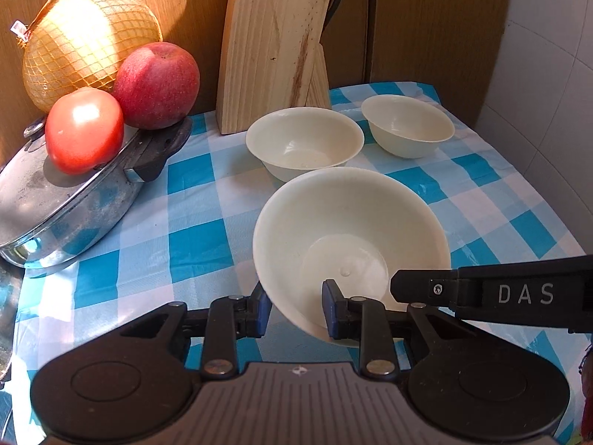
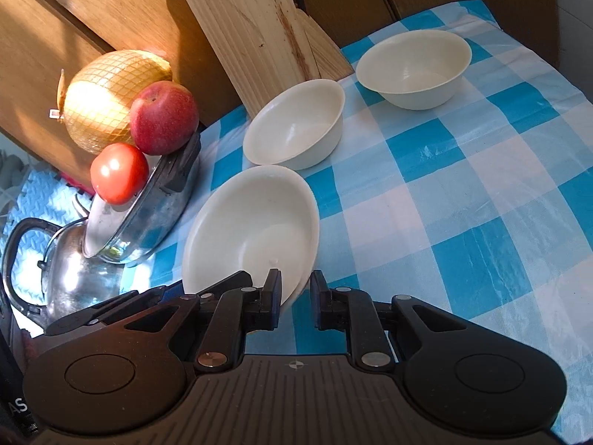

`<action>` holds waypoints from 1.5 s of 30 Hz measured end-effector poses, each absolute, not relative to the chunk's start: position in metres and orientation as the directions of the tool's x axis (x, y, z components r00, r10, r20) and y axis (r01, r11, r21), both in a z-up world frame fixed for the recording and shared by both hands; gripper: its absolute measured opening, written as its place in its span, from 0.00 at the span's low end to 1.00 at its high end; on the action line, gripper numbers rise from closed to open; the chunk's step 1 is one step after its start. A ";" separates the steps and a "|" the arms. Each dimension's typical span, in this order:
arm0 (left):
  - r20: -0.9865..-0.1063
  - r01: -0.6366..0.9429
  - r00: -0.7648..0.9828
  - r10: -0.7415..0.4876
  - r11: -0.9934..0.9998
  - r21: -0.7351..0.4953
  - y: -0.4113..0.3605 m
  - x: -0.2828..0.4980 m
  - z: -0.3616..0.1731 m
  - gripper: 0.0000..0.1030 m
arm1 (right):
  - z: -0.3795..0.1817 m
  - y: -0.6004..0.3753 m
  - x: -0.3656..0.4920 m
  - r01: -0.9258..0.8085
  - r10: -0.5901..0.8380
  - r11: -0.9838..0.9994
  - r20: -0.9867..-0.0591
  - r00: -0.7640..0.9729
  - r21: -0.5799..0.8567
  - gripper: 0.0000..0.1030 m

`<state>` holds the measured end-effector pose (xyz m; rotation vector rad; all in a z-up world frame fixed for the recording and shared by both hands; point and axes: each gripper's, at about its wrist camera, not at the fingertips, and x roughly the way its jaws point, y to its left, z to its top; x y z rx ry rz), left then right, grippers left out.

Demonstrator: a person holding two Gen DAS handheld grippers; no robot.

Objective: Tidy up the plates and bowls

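left gripper point(image 1: 294, 309) pinching near bowl point(image 1: 352, 237) rim, tilted, right gripper point(image 2: 295, 298) spread beside it, two bowls point(image 1: 304, 141) point(image 1: 407, 125) far, checked cloth point(image 1: 192, 207)

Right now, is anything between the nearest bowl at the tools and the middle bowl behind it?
Nothing visible. Only checked cloth separates the nearest bowl from the middle bowl. The pot sits off left, the knife block behind.

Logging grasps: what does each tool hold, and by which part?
The left tool grips the near bowl by its rim. The right tool straddles that rim, jaws apart, holding nothing.
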<state>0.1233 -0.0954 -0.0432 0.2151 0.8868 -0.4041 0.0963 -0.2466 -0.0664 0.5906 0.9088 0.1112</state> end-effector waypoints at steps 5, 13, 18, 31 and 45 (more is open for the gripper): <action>-0.795 0.480 0.547 -0.265 0.876 0.038 -0.112 0.113 -0.047 0.21 | -0.067 -0.260 0.077 0.183 0.299 0.840 -0.718 0.629 0.511 0.22; -0.809 0.491 0.527 -0.261 0.870 0.038 -0.119 0.114 -0.053 0.22 | -0.076 -0.271 0.071 0.217 0.258 0.856 -0.750 0.609 0.470 0.23; -0.806 0.486 0.536 -0.251 0.873 0.051 -0.118 0.117 -0.050 0.22 | -0.074 -0.275 0.072 0.222 0.232 0.863 -0.747 0.623 0.454 0.32; -0.768 0.280 0.604 -0.213 0.959 -0.045 -0.070 0.135 -0.016 0.38 | -0.058 -0.284 0.077 0.198 0.249 0.851 -0.705 0.664 0.487 0.39; -0.766 0.130 0.615 -0.187 0.982 -0.136 -0.076 0.208 -0.021 0.45 | -0.033 -0.292 0.123 0.214 0.179 0.841 -0.628 0.758 0.497 0.45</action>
